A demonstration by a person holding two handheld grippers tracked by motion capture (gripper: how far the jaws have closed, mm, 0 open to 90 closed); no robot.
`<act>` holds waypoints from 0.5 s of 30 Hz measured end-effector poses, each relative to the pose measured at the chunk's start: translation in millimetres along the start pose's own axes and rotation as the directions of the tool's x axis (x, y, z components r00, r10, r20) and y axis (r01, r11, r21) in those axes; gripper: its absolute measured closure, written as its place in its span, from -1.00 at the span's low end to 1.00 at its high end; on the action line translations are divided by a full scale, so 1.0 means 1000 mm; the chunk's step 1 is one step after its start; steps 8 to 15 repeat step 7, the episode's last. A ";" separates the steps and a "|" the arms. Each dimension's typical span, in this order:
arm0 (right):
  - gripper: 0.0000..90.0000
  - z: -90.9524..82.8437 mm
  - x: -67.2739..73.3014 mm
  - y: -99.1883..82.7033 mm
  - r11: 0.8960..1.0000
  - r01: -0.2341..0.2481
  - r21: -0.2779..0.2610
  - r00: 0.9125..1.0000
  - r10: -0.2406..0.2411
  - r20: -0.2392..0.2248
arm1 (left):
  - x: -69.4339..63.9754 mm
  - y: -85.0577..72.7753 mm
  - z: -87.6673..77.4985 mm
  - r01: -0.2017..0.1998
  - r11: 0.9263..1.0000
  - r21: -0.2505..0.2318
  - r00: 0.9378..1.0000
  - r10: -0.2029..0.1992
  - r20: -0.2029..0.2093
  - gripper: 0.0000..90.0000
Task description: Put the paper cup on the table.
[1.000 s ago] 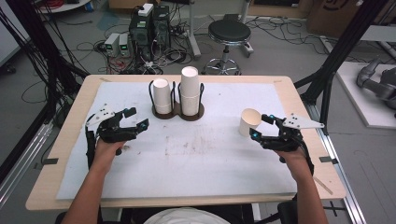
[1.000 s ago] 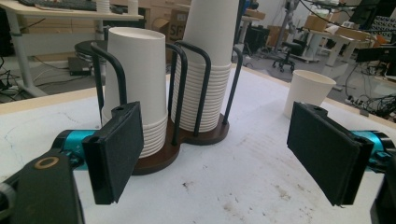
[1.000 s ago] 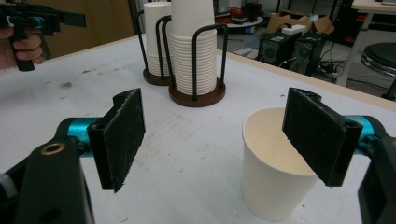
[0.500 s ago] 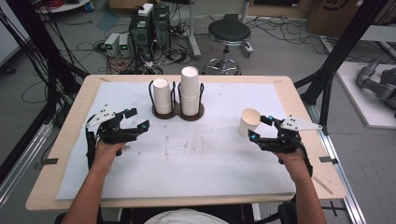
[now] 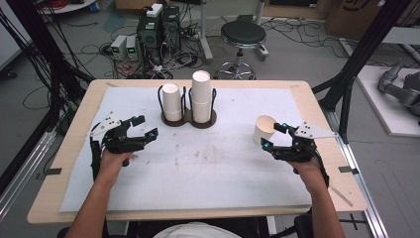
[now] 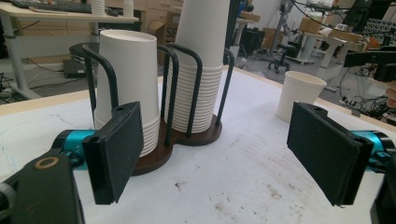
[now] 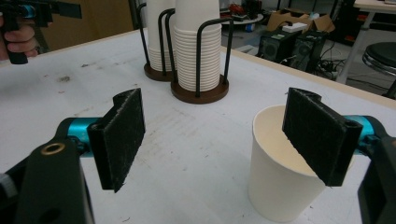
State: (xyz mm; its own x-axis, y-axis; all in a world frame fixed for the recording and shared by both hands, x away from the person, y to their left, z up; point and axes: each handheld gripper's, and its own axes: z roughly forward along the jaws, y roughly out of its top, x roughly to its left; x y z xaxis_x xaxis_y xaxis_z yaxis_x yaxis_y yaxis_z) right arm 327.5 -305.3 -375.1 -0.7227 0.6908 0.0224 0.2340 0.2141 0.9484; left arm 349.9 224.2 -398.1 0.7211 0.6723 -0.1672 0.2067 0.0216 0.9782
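Currently both grippers gape empty; right gripper [image 5: 275, 137] sits just beside the upright loose paper cup [image 5: 264, 129], right of the cup holder [image 5: 190, 118], so enclosing it seems next.

A wooden table [image 5: 317, 104] carries a white sheet [image 5: 213, 163]. On it, a cup holder [image 5: 189, 119] near the far edge; a single paper cup [image 5: 264, 130] toward the right edge.
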 end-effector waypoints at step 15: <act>-0.51 0.001 0.001 -0.003 1.000 0.001 0.017 1.000 -0.001 -0.006 | 0.001 -0.001 0.003 0.004 1.000 0.006 1.000 -0.004 -0.004 -0.58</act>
